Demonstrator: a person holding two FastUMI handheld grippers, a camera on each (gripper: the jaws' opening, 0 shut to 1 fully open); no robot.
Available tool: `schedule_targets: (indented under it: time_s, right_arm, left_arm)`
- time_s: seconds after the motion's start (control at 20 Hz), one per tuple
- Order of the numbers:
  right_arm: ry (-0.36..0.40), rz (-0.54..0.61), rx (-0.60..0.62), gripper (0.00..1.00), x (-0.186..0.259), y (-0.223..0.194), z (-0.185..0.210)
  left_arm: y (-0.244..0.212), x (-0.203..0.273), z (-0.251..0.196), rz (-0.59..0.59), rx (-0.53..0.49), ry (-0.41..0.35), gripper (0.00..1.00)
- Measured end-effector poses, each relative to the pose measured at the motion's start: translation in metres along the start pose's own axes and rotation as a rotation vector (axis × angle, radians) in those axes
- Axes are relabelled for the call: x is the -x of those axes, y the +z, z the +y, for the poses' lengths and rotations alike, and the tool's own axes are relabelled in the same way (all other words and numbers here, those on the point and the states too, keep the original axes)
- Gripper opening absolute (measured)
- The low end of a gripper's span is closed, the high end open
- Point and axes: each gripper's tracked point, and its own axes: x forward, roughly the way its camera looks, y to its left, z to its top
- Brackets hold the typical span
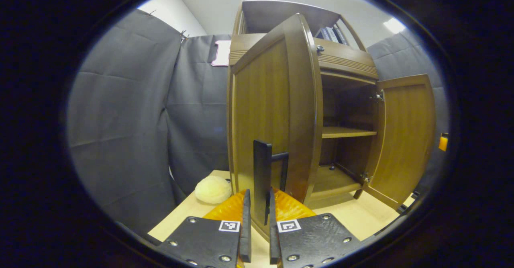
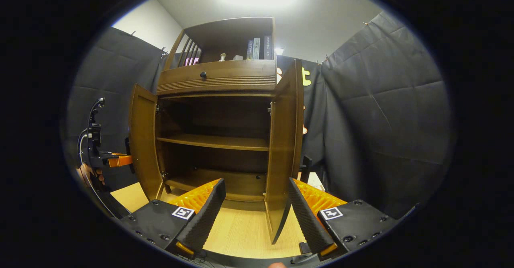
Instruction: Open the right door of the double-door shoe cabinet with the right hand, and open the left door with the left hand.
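The brown shoe cabinet [image 2: 217,81] stands on a light wooden table, both doors swung open, showing a bare shelf [image 2: 213,141]. In the left gripper view the left door [image 1: 273,111] turns its edge toward me. Its black bar handle [image 1: 262,167] stands between the fingers of my left gripper [image 1: 259,193], which is shut on it. The right door [image 1: 405,139] hangs open at the far right. In the right gripper view my right gripper [image 2: 257,215] is open wide, and the lower edge of the right door [image 2: 285,151] hangs between its fingers without touching them. The left door [image 2: 142,139] stands open farther off.
A cream round object [image 1: 213,189] lies on the table [image 1: 361,215] left of the cabinet. Above the doors sit a drawer with a dark knob [image 2: 203,74] and books [image 2: 257,48] on the top shelf. A hand [image 2: 90,173] holds the left gripper [image 2: 110,159] behind the left door. Black cloth walls close in.
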Motion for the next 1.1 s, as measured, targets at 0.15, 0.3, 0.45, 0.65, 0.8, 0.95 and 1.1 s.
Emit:
schedule_targets:
  time_s: [0.15, 0.3, 0.45, 0.65, 0.8, 0.95, 1.1]
  right_arm:
    - [0.013, -0.002, 0.007, 0.98, -0.006, 0.002, 0.011]
    - [0.031, -0.001, 0.009, 0.97, -0.008, 0.002, 0.028]
    - [0.05, -0.003, 0.021, 0.98, -0.014, 0.006, 0.046]
    - [0.066, -0.006, 0.034, 0.97, -0.017, 0.009, 0.07]
    - [0.063, -0.01, 0.035, 0.97, -0.02, 0.008, 0.084]
    - [0.046, -0.007, 0.026, 0.97, -0.02, 0.007, 0.094]
    - [0.027, -0.005, 0.019, 0.98, -0.016, 0.006, 0.097]
  left_arm:
    - [0.0, 0.003, 0.012, -0.005, -0.008, 0.012, 0.22]
    - [-0.001, 0.007, 0.028, -0.01, -0.013, 0.019, 0.22]
    - [-0.002, 0.008, 0.052, -0.014, -0.017, 0.039, 0.19]
    - [-0.005, 0.012, 0.081, -0.016, 0.002, 0.058, 0.19]
    - [-0.006, 0.011, 0.104, -0.017, 0.002, 0.065, 0.17]
    - [-0.007, 0.01, 0.122, -0.017, 0.001, 0.065, 0.19]
    - [-0.008, 0.014, 0.132, -0.022, -0.01, 0.064, 0.19]
